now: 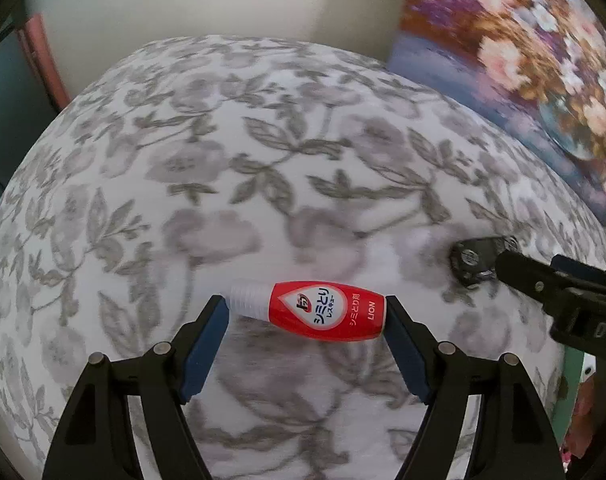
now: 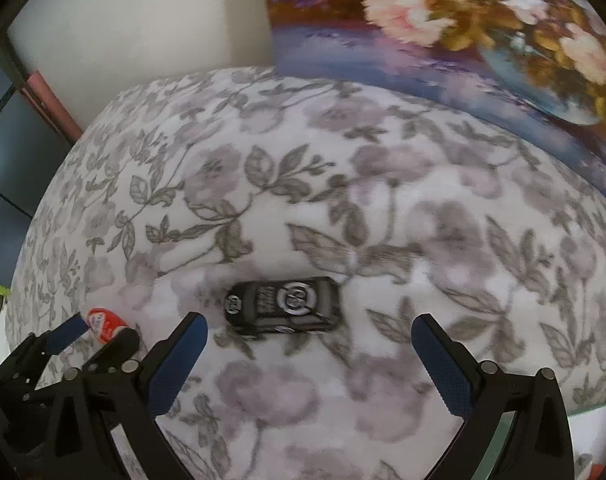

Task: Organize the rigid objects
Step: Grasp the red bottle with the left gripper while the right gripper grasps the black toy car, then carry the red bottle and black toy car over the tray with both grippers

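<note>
My left gripper (image 1: 307, 312) pinches the red bottle (image 1: 315, 314) end to end, light, slick | right gripper (image 2: 309, 340) gapes above the toy car (image 2: 283, 306), I'd clamp its flanks

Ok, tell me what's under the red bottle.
Only the floral cloth shows beneath the red bottle, which the left claw grips by its ends. The patch directly under it is hidden.

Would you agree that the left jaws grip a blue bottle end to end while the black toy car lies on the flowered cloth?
Not quite: the bottle is red with a white cap, as the left wrist view shows. The black toy car does lie on the flowered cloth.
</note>
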The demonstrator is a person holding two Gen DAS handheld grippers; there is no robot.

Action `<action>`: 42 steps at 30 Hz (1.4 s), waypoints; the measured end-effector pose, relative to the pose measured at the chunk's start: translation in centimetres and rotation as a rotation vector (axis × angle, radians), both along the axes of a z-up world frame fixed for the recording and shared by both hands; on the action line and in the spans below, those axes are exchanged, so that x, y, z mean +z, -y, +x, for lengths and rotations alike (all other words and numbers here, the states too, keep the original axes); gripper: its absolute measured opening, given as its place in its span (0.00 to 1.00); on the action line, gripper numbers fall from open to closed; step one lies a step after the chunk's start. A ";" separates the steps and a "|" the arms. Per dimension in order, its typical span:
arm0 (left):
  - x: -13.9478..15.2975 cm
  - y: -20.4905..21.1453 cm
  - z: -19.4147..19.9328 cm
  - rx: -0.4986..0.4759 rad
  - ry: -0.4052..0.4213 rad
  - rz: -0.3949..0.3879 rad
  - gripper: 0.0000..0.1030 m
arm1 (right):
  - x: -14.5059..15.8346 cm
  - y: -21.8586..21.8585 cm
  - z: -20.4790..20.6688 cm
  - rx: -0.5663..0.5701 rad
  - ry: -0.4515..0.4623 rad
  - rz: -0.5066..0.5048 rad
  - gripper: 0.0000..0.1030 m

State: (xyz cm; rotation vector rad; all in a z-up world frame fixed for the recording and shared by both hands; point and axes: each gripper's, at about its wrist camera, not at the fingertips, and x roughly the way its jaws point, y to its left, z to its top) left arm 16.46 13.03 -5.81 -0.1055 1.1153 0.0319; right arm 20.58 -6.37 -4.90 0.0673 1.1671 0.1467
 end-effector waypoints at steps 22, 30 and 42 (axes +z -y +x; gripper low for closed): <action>1.1 0.0 -0.7 0.013 -0.033 0.019 0.76 | 0.3 -1.1 -1.5 0.010 0.026 -0.033 0.76; 7.2 6.0 -5.2 -0.082 0.010 -0.016 0.76 | 6.7 3.7 -9.4 -0.058 0.081 -0.064 0.76; 11.7 16.8 -13.6 -0.222 0.027 -0.120 0.76 | 10.3 14.3 -22.1 -0.319 0.108 -0.055 0.76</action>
